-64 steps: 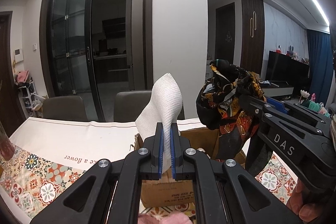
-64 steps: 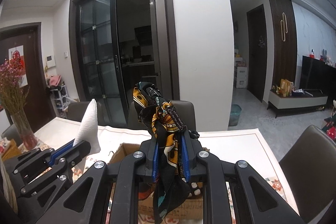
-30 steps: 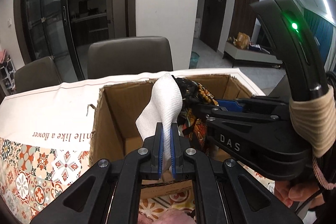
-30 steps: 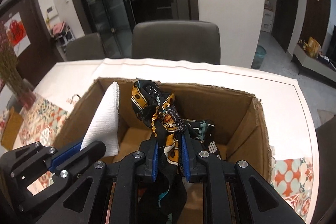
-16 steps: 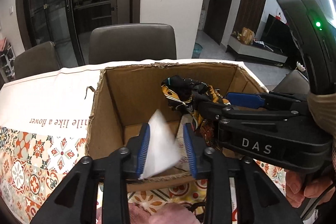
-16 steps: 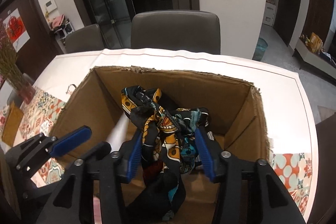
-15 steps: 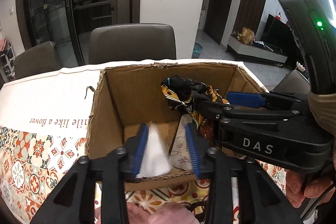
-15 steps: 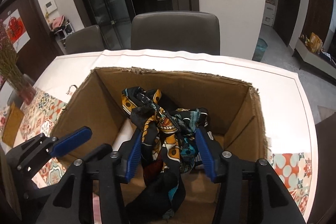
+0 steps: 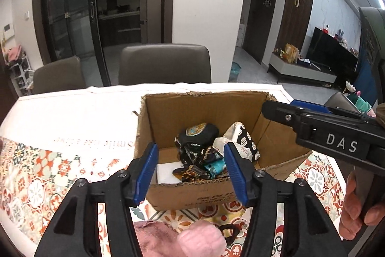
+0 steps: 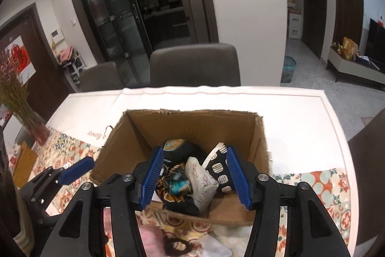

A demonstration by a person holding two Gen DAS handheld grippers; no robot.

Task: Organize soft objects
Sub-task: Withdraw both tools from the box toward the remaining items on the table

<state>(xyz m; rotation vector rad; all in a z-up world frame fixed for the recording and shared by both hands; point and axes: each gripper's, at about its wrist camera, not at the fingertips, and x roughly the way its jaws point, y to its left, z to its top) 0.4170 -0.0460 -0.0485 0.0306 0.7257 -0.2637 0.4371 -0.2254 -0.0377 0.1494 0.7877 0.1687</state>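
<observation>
An open cardboard box (image 9: 166, 112) stands on the table; it also shows in the right wrist view (image 10: 134, 136). Inside lie a white cloth (image 9: 166, 172), a dark patterned scarf (image 9: 199, 160) and a black-and-white spotted pouch (image 9: 245, 141). The right wrist view shows the scarf (image 10: 175, 184), a pale pouch (image 10: 199, 180) and the spotted pouch (image 10: 220, 165). My left gripper (image 9: 190, 172) is open and empty above the box's near wall. My right gripper (image 10: 195, 175) is open and empty over the box, and shows from the side in the left wrist view (image 9: 296, 110).
A pink fluffy item (image 9: 182, 240) and a dark hair tie (image 9: 227, 230) lie on the patterned tablecloth (image 9: 48, 172) in front of the box. A vase of dried flowers (image 10: 28, 122) stands at the left. Two grey chairs (image 10: 195, 66) stand behind the table.
Both grippers have opened and let go: the white cloth and the scarf now lie in the box. Both grippers have pulled back and up from the box.
</observation>
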